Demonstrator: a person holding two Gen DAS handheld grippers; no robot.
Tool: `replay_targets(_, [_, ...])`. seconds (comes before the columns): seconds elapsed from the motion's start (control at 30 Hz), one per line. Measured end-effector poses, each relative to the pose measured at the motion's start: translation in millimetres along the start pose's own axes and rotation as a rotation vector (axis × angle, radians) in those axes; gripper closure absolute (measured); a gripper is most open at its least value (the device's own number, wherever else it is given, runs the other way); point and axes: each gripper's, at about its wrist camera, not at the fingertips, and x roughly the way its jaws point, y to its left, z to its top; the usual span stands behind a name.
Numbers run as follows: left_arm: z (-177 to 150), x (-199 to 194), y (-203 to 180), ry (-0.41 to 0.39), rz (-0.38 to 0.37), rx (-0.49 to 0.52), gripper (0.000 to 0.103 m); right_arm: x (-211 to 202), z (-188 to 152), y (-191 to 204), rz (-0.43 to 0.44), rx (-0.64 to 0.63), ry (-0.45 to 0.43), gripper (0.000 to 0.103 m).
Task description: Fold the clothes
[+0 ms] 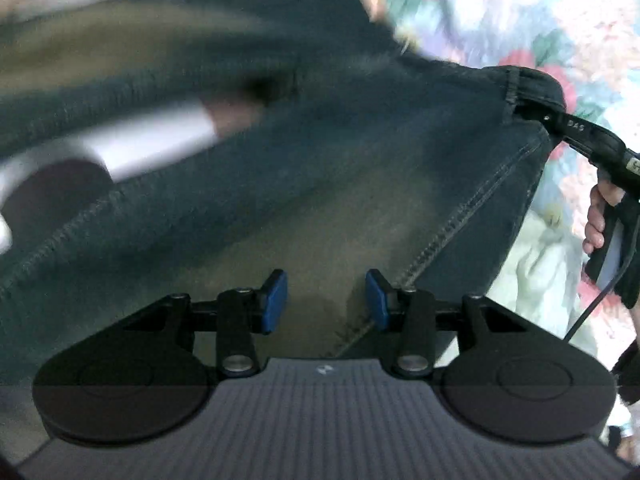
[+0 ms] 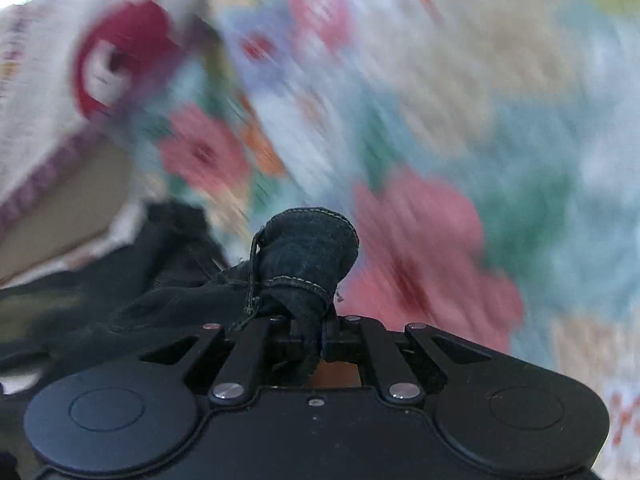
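Much of both views is blurring, so the top left of the left wrist view is showing only smears of grey and brown. Dark jeans point(image 1: 320, 152) are spreading over a flowery sheet point(image 1: 540, 12). The left gripper point(image 1: 326, 300) is hovering with its jaws wide apart, holding nothing. The right gripper point(image 2: 308, 334) is squeezing a bunched corner of the jeans tight.

Jeans point(image 1: 320, 152): dark blue denim, faded olive patch, pale seam stitching. Bedsheet point(image 2: 440, 120): floral, pink and red blooms on white, teal, lilac. Left tongs point(image 1: 326, 300): black, blue pads point(image 1: 276, 300).
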Motion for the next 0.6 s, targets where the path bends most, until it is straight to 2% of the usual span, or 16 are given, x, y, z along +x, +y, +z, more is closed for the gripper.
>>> replay_targets(0.1, [0.6, 3.7, -11.3, 0.005, -0.025, 0.006, 0.062, 8.3, -5.1, -9.2, -0.006, 0.046, 0.058, 0.098])
replay_targets(0.2, [-0.4, 10.0, -21.3, 0.045, -0.049, -0.001, 0.06, 15.7, -6.3, -13.9, -0.012, 0.076, 0.112, 0.097])
replay_targets(0.33, [-13.8, 10.1, -35.9, 0.04, -0.042, 0.047, 0.057, 21.9, -9.6, -20.7, -0.022, 0.122, 0.194, 0.084])
replay_targets(0.37, [-15.2, 9.6, -38.7, 0.035, -0.036, 0.065, 0.057, 16.5, -10.3, -19.7, -0.031, 0.114, 0.199, 0.08])
replay_targets(0.43, [-16.5, 7.4, -42.1, 0.034, -0.034, 0.071, 0.057, 0.4, -8.4, -11.6, -0.079, 0.063, 0.193, 0.057])
replay_targets(0.5, [-12.3, 5.0, -36.3, 0.049, -0.061, 0.04, 0.056, -18.3, -5.3, -6.5, -0.109, 0.045, 0.181, 0.055])
replay_targets(0.6, [1.9, 1.5, -20.4, 0.092, -0.153, -0.007, 0.054, -52.9, 9.5, -4.5, -0.038, 0.112, 0.126, 0.055])
